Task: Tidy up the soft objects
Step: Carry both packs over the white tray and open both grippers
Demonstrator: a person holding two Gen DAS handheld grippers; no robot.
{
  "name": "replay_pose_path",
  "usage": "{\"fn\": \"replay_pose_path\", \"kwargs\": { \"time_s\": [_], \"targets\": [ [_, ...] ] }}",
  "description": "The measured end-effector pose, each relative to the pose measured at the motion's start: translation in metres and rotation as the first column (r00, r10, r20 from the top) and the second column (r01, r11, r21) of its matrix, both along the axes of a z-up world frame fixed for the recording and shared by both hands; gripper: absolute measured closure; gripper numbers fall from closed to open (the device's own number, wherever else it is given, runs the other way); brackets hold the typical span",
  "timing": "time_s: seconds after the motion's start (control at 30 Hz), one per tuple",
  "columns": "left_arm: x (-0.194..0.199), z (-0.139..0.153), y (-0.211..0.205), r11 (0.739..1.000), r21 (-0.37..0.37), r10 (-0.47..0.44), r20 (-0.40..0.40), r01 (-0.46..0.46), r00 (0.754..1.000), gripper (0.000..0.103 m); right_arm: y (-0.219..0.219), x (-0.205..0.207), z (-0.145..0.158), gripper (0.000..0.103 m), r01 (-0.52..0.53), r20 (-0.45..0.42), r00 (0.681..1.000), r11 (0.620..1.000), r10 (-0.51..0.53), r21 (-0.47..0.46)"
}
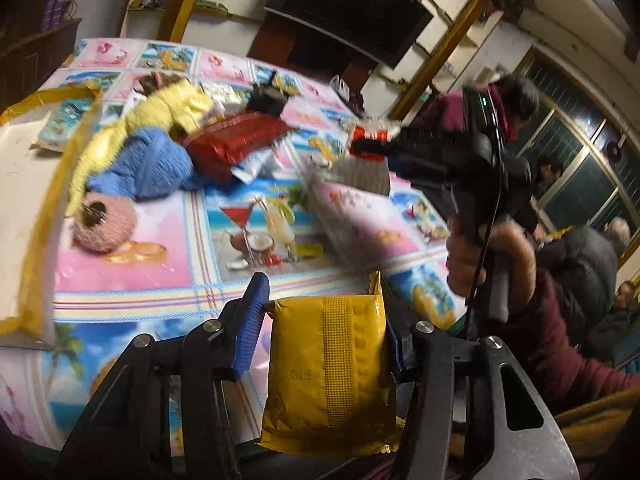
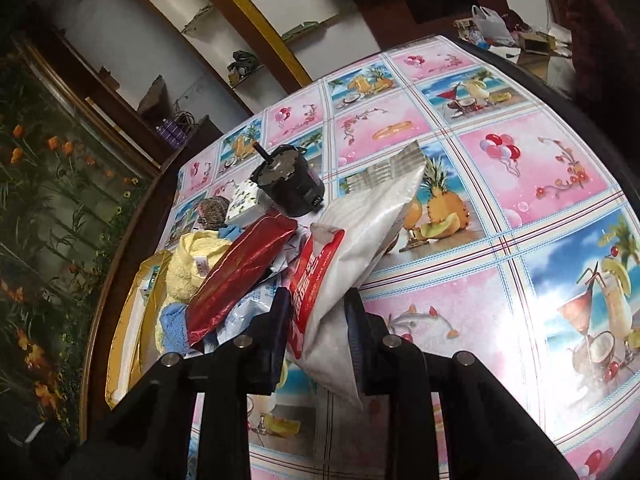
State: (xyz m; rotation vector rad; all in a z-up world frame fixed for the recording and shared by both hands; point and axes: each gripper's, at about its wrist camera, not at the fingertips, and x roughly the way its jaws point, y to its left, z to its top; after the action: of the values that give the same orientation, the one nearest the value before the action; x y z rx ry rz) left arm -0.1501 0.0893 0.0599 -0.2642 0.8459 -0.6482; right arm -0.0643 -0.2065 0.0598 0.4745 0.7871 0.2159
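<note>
Two soft packets are held off the surface, one in each pair of tongs.

A crinkled yellow foil pouch [image 1: 328, 372] is gripped upright in the left tongs [image 1: 320, 340], above the surface's [image 1: 168, 256] near edge. A white-and-red plastic wet-wipe packet [image 2: 360, 256] is clamped slantwise in the right tongs [image 2: 320, 320]. Beyond them a shiny red foil bag [image 2: 236, 280], a yellow fleece cloth [image 1: 160, 108], a blue towel [image 1: 152, 164] and a pink knitted hat [image 1: 104, 220] are heaped beside a gold-edged white tray [image 1: 24, 160].
</note>
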Motion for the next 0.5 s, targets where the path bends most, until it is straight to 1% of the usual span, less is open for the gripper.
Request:
{"fn": "replay_pose_path", "kwargs": {
  "time_s": [0.1,0.23,0.37,0.5],
  "targets": [
    [0.0,0.019,0.025,0.998,-0.036,0.048,0.03,-0.047,0.998,0.053,0.013,-0.007,0.013,0.077,-0.041,0.037,0.998,0.999,0.041,-0.015],
    [0.005,0.033,0.063,0.99,-0.044,0.137,0.055,-0.135,0.989,0.053,0.04,-0.012,0.028,0.077,-0.111,0.068,0.991,0.992,0.115,-0.057],
    [0.018,0.034,0.103,0.972,-0.031,0.234,0.05,-0.233,0.971,0.053,0.074,-0.01,0.037,0.077,-0.197,0.081,0.976,0.977,0.203,-0.084],
    [0.037,0.029,0.142,0.946,-0.021,0.323,0.016,-0.323,0.946,0.053,0.112,-0.002,0.041,0.077,-0.292,0.08,0.951,0.953,0.299,-0.087]
  ]
}}
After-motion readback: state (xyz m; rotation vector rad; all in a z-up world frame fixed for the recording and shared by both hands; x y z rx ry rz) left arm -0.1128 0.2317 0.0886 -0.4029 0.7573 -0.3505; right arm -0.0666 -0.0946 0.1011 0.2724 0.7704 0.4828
